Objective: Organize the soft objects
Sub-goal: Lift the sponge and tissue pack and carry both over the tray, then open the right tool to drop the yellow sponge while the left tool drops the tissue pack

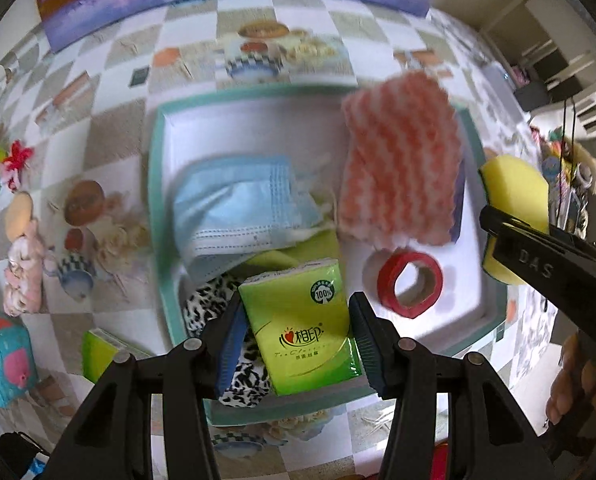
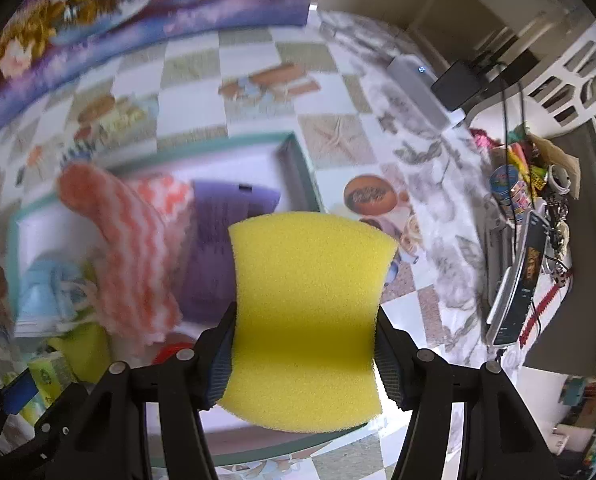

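My left gripper (image 1: 298, 340) is shut on a green tissue pack (image 1: 301, 320) and holds it over the near part of a white tray with a teal rim (image 1: 156, 200). In the tray lie a blue face mask (image 1: 238, 208), a pink-and-white striped cloth (image 1: 401, 160), a leopard-print cloth (image 1: 214, 308) and a red tape roll (image 1: 409, 284). My right gripper (image 2: 303, 356) is shut on a yellow sponge (image 2: 305, 312), squeezed at its waist, above the tray's right side (image 2: 298, 168). The sponge also shows in the left wrist view (image 1: 513, 200).
Left of the tray on the patterned tablecloth lie a second green tissue pack (image 1: 98, 352), a teal pack (image 1: 2, 360), a pink soft item (image 1: 22, 276) and a red hair tie (image 1: 16, 160). A cluttered box (image 2: 529, 184) stands beyond the table's right edge.
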A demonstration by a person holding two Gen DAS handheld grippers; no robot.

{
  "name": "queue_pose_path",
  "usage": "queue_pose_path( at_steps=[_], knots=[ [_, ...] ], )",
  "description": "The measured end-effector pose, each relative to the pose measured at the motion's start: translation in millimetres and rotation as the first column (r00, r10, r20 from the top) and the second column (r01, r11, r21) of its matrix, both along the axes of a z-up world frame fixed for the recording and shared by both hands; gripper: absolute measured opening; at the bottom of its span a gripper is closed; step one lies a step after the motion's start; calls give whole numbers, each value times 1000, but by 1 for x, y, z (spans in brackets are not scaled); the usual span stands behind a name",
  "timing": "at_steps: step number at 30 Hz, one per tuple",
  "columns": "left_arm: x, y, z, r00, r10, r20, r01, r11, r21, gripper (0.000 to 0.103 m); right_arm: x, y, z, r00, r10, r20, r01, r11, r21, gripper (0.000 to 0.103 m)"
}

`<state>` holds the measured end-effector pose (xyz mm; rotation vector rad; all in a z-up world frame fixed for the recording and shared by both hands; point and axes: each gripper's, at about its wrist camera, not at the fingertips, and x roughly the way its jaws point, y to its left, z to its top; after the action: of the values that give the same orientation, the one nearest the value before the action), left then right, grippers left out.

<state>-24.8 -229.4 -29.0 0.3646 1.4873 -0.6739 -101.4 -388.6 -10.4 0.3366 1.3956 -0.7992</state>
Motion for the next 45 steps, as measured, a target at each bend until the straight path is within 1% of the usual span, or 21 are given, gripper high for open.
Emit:
queue_pose_path(
  at_steps=[4,7,9,10,15,17,18,20,26,30,33,37,39,40,44,45],
  knots=[
    [-4,-2,-11,999,3,-40,-2,1000,10,53,1,-1,-12,1000,15,-25,-14,1000,18,64],
    [-4,-1,-14,999,13,-49,-12,1000,13,55,3,-1,-15,999,17,-29,-17,1000,26,64],
    [-4,0,-13,999,21,-41,-20,1000,13,58,4,-2,-14,1000,20,-18,-20,999,27,65],
    [-4,0,-13,999,23,-37,-23,1000,14,62,5,-1,-12,1000,21,-11,-21,999,28,66],
    [6,3,-9,998,44,-42,-44,999,7,65,7,0,-12,1000,27,-15,-27,999,26,69],
    [7,4,-6,998,50,-40,-50,999,0,73,8,1,-11,999,29,-13,-28,999,27,69],
    [9,5,-3,998,51,-38,-51,999,-5,73,8,1,-10,1000,29,-10,-29,999,26,70],
    [15,7,4,998,53,-35,-54,998,-16,74,8,2,-6,999,34,-1,-34,999,19,73],
    [25,14,21,997,71,-17,-72,997,-43,74,9,4,12,998,45,39,-45,999,-5,73],
    [38,27,32,994,110,6,-110,992,-57,74,13,8,24,997,55,48,-53,998,-33,73],
    [46,36,38,989,144,8,-143,987,-70,75,16,11,32,996,68,61,-65,997,-49,73],
    [52,49,36,980,201,18,-199,977,-73,76,20,16,44,994,78,74,-72,994,-84,73],
    [59,56,38,972,232,28,-229,971,-74,83,22,20,51,993,89,84,-80,992,-101,73],
    [60,60,37,969,244,33,-241,967,-77,85,24,23,56,991,97,95,-87,990,-107,73],
    [75,77,42,952,304,40,-299,949,-95,87,28,34,76,980,122,155,-102,986,-132,73],
    [78,80,43,947,317,43,-312,945,-98,87,29,37,82,977,127,170,-103,985,-142,76]
  ],
)
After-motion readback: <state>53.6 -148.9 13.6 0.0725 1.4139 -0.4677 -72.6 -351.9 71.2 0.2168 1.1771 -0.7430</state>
